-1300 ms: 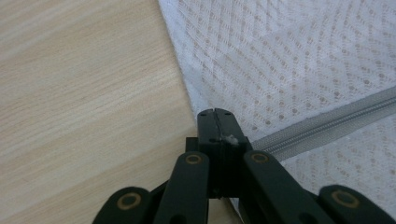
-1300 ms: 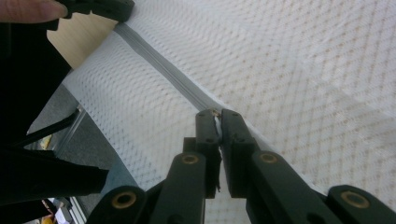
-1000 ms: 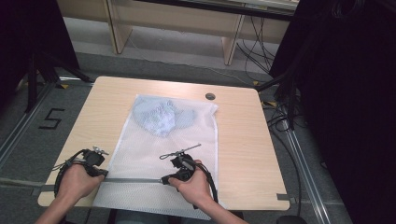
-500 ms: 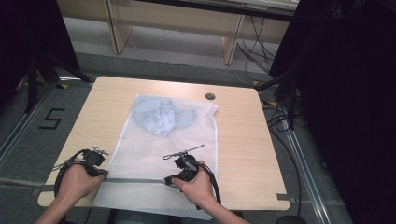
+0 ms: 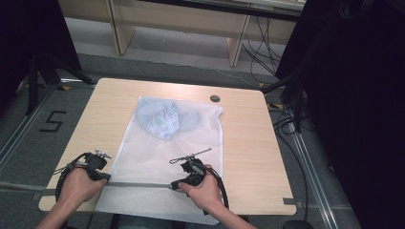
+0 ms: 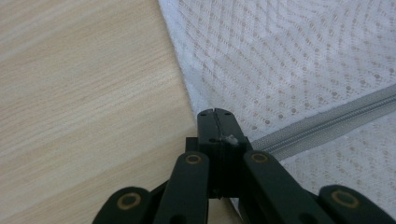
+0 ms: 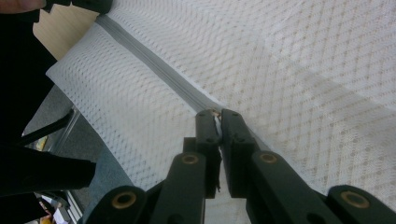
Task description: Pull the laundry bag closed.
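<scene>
A white mesh laundry bag lies flat on the wooden table, with a blue cloth inside its far end. A grey zipper runs across the bag's near end. At the bag's left edge my left gripper is shut on the zipper's end. My right gripper is shut on the zipper pull, about midway along the zipper. From there the zipper runs back toward the left gripper. The bag's near edge hangs over the table's front.
A small dark round cap sits in the tabletop past the bag's far right corner. Bare wood lies on both sides of the bag. Cables and dark drapes stand to the right, and a floor mark "5" is at the left.
My right gripper has edged slightly to the right along the zipper. The left gripper and the bag have stayed put.
</scene>
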The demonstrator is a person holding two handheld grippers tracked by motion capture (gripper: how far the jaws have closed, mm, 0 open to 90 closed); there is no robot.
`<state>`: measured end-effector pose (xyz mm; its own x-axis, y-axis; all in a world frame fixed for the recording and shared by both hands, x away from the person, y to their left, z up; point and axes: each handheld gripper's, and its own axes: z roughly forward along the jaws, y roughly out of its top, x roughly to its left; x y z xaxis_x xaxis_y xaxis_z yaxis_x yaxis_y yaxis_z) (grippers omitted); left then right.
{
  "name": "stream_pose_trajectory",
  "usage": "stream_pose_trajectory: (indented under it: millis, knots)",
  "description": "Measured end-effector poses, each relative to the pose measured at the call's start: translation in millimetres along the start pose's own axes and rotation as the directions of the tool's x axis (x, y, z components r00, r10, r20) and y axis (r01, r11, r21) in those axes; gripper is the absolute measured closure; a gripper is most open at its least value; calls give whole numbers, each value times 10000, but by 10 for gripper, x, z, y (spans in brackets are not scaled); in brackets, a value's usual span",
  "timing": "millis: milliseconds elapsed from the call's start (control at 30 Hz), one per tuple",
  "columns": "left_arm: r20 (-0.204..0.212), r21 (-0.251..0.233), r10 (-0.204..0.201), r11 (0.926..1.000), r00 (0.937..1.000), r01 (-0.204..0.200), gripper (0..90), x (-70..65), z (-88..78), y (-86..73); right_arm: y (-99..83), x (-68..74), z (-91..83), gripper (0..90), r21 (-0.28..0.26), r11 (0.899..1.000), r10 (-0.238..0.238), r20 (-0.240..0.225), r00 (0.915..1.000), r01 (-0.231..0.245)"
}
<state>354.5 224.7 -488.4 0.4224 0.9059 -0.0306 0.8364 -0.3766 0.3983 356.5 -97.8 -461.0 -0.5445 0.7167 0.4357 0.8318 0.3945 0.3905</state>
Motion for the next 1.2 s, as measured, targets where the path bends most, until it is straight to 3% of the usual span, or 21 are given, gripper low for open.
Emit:
stream_pose_trajectory:
  millis: [67, 100, 133, 200, 433, 500, 700, 767, 967, 1000, 1067, 1200]
  knots:
    - [1, 6, 7, 10000, 10000, -7, 899, 1, 0, 1, -6, -11, -5, 871, -73, 10000, -54, -96, 9999, 53]
    - [1, 6, 7, 10000, 10000, -7, 899, 1, 0, 1, -11, 1, -13, 871, 23, 9998, 196, -86, 9998, -196]
    - [-6, 15, 32, 10000, 10000, -32, 900, 0, -1, 1, -10, -38, -4, 871, -125, 9994, -317, -98, 9995, 316]
    - [-5, 7, 20, 10000, 10000, -20, 900, 0, 0, 1, -19, -24, -18, 871, 33, 10000, 62, -57, 10000, -62]
    - [-7, 2, 3, 10000, 10000, -3, 900, -1, 1, 2, -32, -32, -29, 871, 49, 9997, 258, -53, 9997, -258]
    - [-6, 7, 15, 10000, 10000, -15, 899, 0, 1, 2, -35, -53, -27, 871, 5, 10000, 42, -55, 10000, -42]
    - [-40, 53, -2, 10000, 10000, 3, 900, -6, -2, 5, -48, -72, -34, 871, 226, 9993, 310, 24, 9995, -310]
    - [-32, -4, -68, 10000, 10000, 68, 900, -11, 2, 4, -54, -90, -29, 871, 137, 9999, 83, -81, 9999, -82]
    - [-38, 62, -3, 10000, 10000, 4, 900, -5, -3, 5, -67, -94, -39, 871, 223, 9994, 256, -65, 9997, -254]
    - [-8, 24, -29, 10000, 10000, 29, 900, -3, 1, 4, -67, -111, -34, 871, 195, 9998, 90, -124, 9999, -87]
    - [-2, 6, -9, 10000, 10000, 9, 900, 1, 2, 3, -73, -106, -41, 871, 342, 9988, 363, 19, 9993, -364]
    - [-32, -6, -84, 10000, 10000, 84, 900, -13, 2, 5, -90, -130, -48, 871, 250, 9993, 266, -68, 9996, -264]
